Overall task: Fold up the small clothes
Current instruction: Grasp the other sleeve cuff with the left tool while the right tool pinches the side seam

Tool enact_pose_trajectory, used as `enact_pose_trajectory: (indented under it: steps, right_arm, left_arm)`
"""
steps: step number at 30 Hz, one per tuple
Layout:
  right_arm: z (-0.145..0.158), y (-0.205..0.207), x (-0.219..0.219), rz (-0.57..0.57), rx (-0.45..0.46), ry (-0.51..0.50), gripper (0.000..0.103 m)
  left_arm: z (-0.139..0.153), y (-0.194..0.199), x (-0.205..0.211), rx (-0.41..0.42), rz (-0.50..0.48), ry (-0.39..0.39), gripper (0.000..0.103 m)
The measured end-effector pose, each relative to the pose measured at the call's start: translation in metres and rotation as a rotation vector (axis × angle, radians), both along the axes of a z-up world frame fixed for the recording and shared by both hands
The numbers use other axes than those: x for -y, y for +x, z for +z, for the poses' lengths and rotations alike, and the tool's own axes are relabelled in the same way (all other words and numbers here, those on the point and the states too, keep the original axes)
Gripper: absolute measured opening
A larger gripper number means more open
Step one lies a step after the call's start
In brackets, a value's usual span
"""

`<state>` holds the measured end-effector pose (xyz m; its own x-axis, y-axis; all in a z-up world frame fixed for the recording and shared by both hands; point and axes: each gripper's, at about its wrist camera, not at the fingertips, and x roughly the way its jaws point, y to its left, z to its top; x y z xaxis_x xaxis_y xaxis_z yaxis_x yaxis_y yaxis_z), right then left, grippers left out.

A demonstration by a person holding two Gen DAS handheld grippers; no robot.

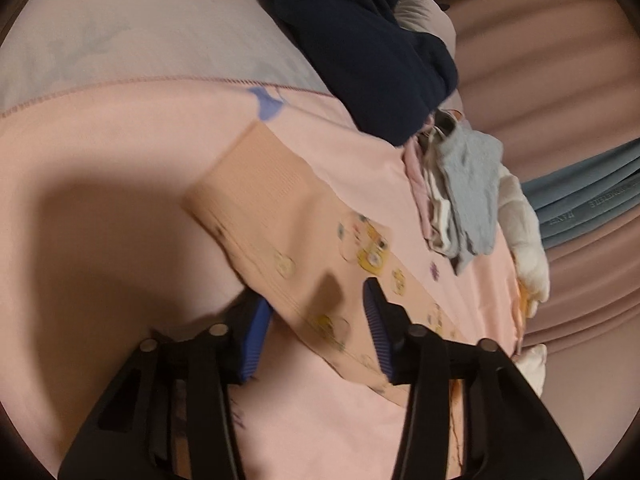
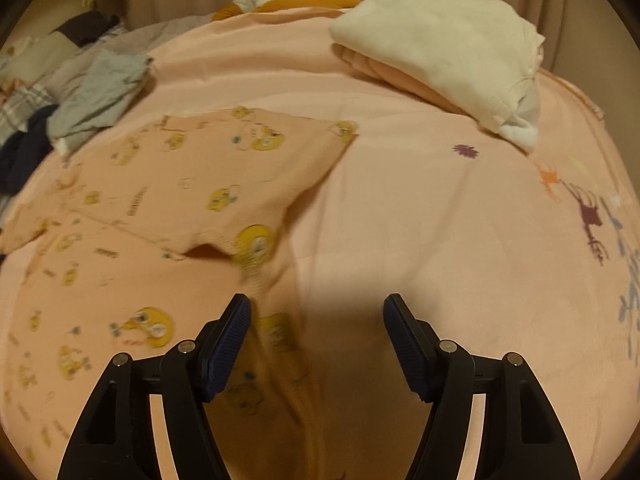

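A peach garment point(image 1: 280, 200) printed with yellow cartoon birds lies on the pink bedsheet point(image 1: 100, 152). In the left wrist view one long narrow part of it runs diagonally up from the fingers. My left gripper point(image 1: 316, 296) straddles this strip with its jaws partly apart; the cloth lies flat between the blue pads point(image 1: 256, 332), not bunched. In the right wrist view the same garment point(image 2: 192, 184) spreads over the left half, with one part folded over. My right gripper point(image 2: 318, 300) hangs open above the sheet point(image 2: 440, 220), its left finger over the garment's near edge.
A heap of small clothes with a grey piece point(image 1: 468, 184) on top and a navy garment point(image 1: 360, 40) lies beyond the strip. A folded white stack point(image 2: 440, 52) sits at the far right of the bed. Pink curtains point(image 1: 560, 80) hang past the bed's edge.
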<state>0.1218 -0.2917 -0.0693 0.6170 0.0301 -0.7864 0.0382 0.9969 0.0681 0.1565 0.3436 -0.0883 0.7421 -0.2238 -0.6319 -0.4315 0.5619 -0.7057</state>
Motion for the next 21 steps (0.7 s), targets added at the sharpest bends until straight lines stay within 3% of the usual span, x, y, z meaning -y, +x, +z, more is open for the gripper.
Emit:
enact_pose_trajectory:
  steps: [3,6,10,13,15,18,21]
  right_arm:
    - [0.002,0.000,-0.006,0.017,-0.002,-0.017,0.069]
    - [-0.007,0.008,-0.018,0.019,-0.010,-0.079,0.069]
    - [-0.014,0.013,-0.020,-0.005,0.035,-0.097,0.069]
    - [-0.013,0.013,-0.010,-0.033,0.052,-0.040,0.051]
    - [-0.011,0.012,-0.005,-0.050,0.058,-0.039,0.030]
    - [-0.010,0.011,-0.002,-0.042,0.068,-0.024,0.015]
    - [-0.011,0.009,-0.001,-0.037,0.078,0.001,0.013]
  left_arm:
    - [-0.002,0.000,-0.008,-0.005,0.040,0.023,0.035]
    - [-0.004,-0.002,-0.017,-0.030,0.120,0.065,0.010]
    - [-0.005,-0.002,-0.027,-0.026,0.184,0.076,0.008]
    - [0.001,0.001,-0.026,-0.047,0.207,0.148,0.008]
    - [0.007,0.007,-0.020,-0.072,0.201,0.224,0.007]
    - [0.015,0.011,-0.011,-0.071,0.200,0.319,0.007]
    - [0.025,0.012,-0.006,-0.035,0.194,0.353,0.006]
